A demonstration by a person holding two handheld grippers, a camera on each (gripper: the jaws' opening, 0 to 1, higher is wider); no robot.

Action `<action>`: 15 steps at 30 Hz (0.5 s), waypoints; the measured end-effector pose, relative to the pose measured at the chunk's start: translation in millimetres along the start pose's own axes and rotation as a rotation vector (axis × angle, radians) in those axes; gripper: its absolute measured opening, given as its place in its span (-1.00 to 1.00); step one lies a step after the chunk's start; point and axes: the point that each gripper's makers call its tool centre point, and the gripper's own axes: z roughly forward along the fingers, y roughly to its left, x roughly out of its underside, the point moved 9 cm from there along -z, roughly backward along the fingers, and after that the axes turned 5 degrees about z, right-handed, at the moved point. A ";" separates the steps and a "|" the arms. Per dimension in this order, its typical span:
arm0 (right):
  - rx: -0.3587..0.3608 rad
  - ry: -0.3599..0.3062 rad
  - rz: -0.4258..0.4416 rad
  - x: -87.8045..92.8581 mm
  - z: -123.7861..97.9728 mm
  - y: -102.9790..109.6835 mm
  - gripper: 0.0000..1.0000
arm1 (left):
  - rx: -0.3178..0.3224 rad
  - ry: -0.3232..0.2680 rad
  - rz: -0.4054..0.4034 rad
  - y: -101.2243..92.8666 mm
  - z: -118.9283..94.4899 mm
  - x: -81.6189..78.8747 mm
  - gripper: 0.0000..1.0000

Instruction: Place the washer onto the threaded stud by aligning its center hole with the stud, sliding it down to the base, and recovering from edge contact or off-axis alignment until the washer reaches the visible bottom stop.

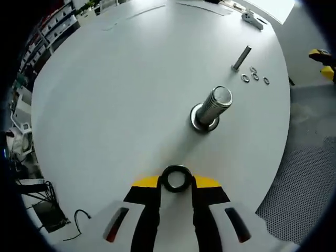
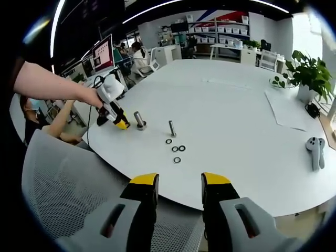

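Washer (image 1: 176,178) sat pinched in the left gripper (image 1: 176,185), short of the threaded stud (image 1: 211,108) on the table (image 1: 105,94). Right gripper (image 2: 179,185) hung back, jaws apart and empty. Risk: tilted approach could catch the washer's edge on the stud tip.

White table (image 1: 115,94): stud (image 1: 212,107), bolt (image 1: 241,58), washers (image 1: 255,76).

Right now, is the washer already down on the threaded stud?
No: in the left gripper view the washer sits clamped at the left gripper's tips, apart from the threaded stud standing on the table.
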 end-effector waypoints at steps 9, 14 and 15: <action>0.001 -0.004 -0.001 -1.2 0.3 0.1 -0.30 | -0.020 0.010 0.055 1.5 3.3 -4.2 -0.57; 0.003 -0.006 -0.001 -0.2 1.4 -1.6 -0.30 | -0.029 0.012 0.066 1.3 5.8 -2.8 -0.57; 0.003 -0.006 -0.002 -0.3 1.6 -1.8 -0.30 | -0.037 0.013 0.060 0.3 6.2 -3.3 -0.56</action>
